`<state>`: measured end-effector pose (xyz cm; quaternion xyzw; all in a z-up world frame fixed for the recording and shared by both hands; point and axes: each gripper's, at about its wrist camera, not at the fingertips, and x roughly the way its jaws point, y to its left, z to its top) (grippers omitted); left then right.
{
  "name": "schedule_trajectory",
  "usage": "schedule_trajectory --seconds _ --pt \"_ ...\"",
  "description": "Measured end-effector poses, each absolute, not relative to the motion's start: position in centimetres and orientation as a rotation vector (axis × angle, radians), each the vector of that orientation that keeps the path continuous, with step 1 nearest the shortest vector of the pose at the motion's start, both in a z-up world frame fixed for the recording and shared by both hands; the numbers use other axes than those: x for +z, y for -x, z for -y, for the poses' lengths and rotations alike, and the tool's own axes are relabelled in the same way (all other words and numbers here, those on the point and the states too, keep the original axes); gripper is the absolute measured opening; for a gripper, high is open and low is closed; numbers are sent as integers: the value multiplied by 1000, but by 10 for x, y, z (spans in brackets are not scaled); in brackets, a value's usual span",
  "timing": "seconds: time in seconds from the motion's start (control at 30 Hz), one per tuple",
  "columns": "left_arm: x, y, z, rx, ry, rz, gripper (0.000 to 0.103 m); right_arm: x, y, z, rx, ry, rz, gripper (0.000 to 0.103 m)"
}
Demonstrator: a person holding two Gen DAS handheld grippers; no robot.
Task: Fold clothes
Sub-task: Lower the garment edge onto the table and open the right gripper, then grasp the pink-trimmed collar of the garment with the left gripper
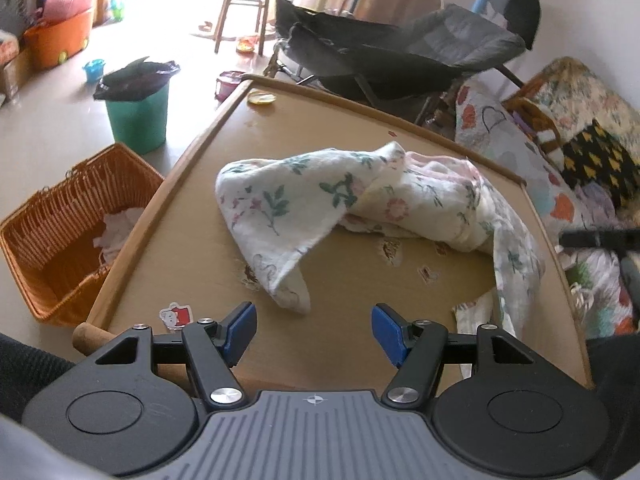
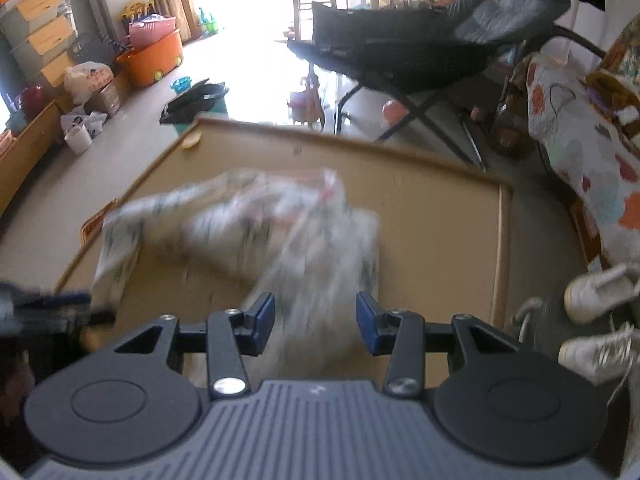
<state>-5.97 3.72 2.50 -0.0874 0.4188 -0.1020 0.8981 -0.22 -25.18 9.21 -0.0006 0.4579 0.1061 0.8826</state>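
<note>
A crumpled white floral cloth (image 1: 360, 200) lies on the tan table (image 1: 360, 312), one corner drooping toward me. My left gripper (image 1: 314, 330) hovers just short of that corner, open, with only bare tabletop between its blue pads (image 1: 240, 332). In the right wrist view the same cloth (image 2: 280, 224) is blurred by motion. The right gripper (image 2: 316, 320) stands over its near edge with jaws apart; the cloth shows in the gap, and no pad presses on it. The right gripper's dark tip (image 1: 600, 238) also shows at the left view's right edge.
An orange wicker basket (image 1: 60, 240) holding some white cloth stands on the floor left of the table. A green bin (image 1: 138, 116) and a dark folding chair (image 1: 400, 52) stand beyond. A patterned sofa (image 1: 560, 160) runs along the right. White shoes (image 2: 596, 292) lie near the table's corner.
</note>
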Motion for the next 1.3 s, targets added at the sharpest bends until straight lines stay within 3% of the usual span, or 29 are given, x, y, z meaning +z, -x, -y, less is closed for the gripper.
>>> schedule_trajectory --seconds 0.63,1.3 --pt "56 71 -23 -203 179 -704 69 36 65 257 238 -45 -955 44" --pt "99 -52 47 -269 -67 -748 65 23 62 280 253 -200 -980 44"
